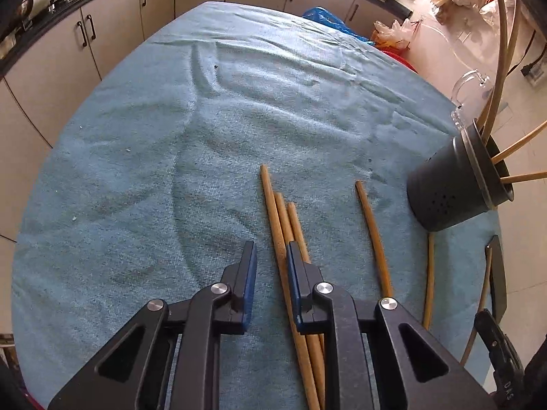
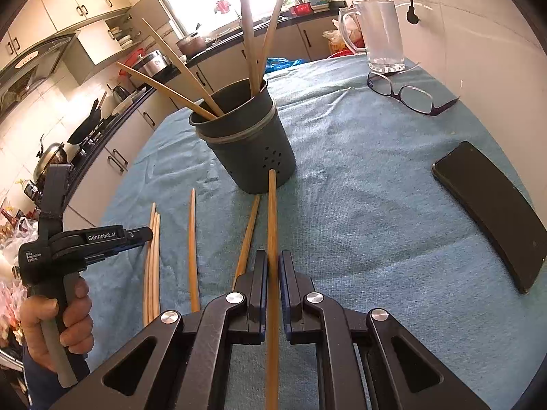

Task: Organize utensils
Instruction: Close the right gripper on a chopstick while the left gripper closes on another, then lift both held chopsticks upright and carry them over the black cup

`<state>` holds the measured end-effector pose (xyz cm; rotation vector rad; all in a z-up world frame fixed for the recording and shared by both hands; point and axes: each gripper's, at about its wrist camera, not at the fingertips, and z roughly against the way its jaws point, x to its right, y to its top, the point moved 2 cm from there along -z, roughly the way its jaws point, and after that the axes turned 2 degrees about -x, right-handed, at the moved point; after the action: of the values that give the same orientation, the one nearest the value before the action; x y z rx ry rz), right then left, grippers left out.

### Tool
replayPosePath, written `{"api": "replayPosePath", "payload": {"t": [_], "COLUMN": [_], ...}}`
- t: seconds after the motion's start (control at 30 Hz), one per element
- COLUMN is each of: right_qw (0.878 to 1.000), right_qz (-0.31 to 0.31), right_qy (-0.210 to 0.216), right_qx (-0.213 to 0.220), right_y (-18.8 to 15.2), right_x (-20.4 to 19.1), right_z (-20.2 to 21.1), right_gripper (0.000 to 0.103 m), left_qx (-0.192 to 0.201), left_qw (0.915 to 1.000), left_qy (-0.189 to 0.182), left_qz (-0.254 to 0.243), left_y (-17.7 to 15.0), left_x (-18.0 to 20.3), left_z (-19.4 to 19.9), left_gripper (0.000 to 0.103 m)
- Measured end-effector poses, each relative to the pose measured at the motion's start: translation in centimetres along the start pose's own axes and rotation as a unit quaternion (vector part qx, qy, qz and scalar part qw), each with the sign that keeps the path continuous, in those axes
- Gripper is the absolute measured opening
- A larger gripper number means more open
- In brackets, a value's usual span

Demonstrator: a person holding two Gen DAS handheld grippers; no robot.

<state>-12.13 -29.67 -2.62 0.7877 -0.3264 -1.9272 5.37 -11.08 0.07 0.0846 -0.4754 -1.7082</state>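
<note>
My right gripper (image 2: 272,275) has its jaws pinched narrow on one chopstick (image 2: 272,225), gripped part-way along so the tip points at the holder (image 2: 249,143). The tip sits at the holder's base wall, low; I judge it needs lifting and tilting over the rim before it can drop in. The holder stands upright mid-tabletop with several chopsticks (image 2: 251,34) already inside, leaning out fanwise. A second loose stick (image 2: 248,235) lies just left of the held one, tip near the holder's base.

My left gripper (image 1: 271,259) hovers low with jaws moderately wide, empty, over a bundle of three sticks (image 1: 283,225) near the tabletop's near edge; one stick runs between the jaws, so it looks lined up for the next pick. One more curved stick (image 1: 374,235) lies apart to the right of the bundle.

Phone (image 2: 492,212) and glasses (image 2: 407,94) sit toward the right edge, glass mug (image 2: 383,34) at the far right corner, all clear of the work. The cloth (image 2: 359,205) is wrinkled and could snag the sticks.
</note>
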Motion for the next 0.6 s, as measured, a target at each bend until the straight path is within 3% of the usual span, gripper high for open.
{"api": "replayPosePath", "payload": {"t": [0.17, 0.3, 0.43, 0.6], "right_qw": [1.000, 1.000, 1.000, 1.000], "right_qz": [-0.003, -0.001, -0.003, -0.009], "right_qy": [0.002, 0.003, 0.001, 0.005], "right_qx": [-0.001, -0.003, -0.005, -0.002], "right_y": [0.0, 0.0, -0.1, 0.0], "right_x": [0.1, -0.1, 0.0, 0.5], "right_z": [-0.1, -0.1, -0.3, -0.1], "right_gripper": [0.008, 0.008, 0.008, 0.008], "left_qx": [-0.003, 0.008, 0.024, 0.041], "left_qw": [1.0000, 0.9987, 0.9970, 0.9983], "left_qy": [0.007, 0.044, 0.059, -0.005], "left_qz": [-0.001, -0.026, -0.043, -0.042], "left_y": [0.3, 0.6, 0.0, -1.6], "left_x": [0.0, 1.0, 1.3, 0.9], "left_z": [-0.2, -0.7, -0.5, 1.2], "left_gripper": [0.017, 0.017, 0.009, 0.006]}}
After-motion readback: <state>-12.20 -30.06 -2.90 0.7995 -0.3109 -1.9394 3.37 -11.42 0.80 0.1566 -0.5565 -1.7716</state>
